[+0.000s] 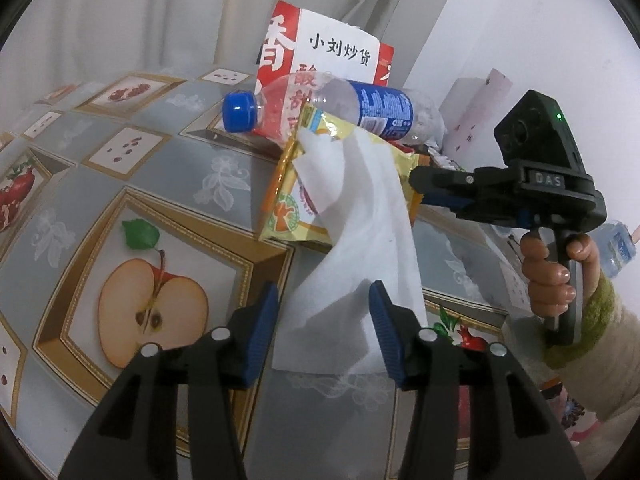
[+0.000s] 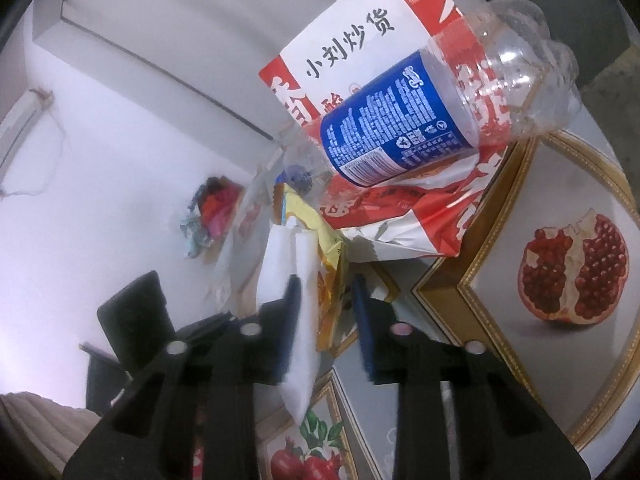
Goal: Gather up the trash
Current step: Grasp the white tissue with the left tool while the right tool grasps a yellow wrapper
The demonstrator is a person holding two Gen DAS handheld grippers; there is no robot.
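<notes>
White tissue (image 1: 360, 216) draped over yellow wrapper (image 1: 296, 200).

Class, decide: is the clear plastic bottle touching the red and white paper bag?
Touching. In the right wrist view the bottle lies on its side directly on the crumpled bag, with no gap between them.

A lived-in home room. The desk (image 1: 224, 184) wears a household oilcloth printed with framed apples and pomegranates. Beyond the left gripper (image 1: 324, 324), pale curtains (image 1: 140, 12) hang behind the desk, and snack litter lies ahead of it: a red-and-white paper snack bag (image 1: 320, 56), a yellow wrapper (image 1: 292, 208), an empty plastic bottle (image 1: 332, 108).
</notes>
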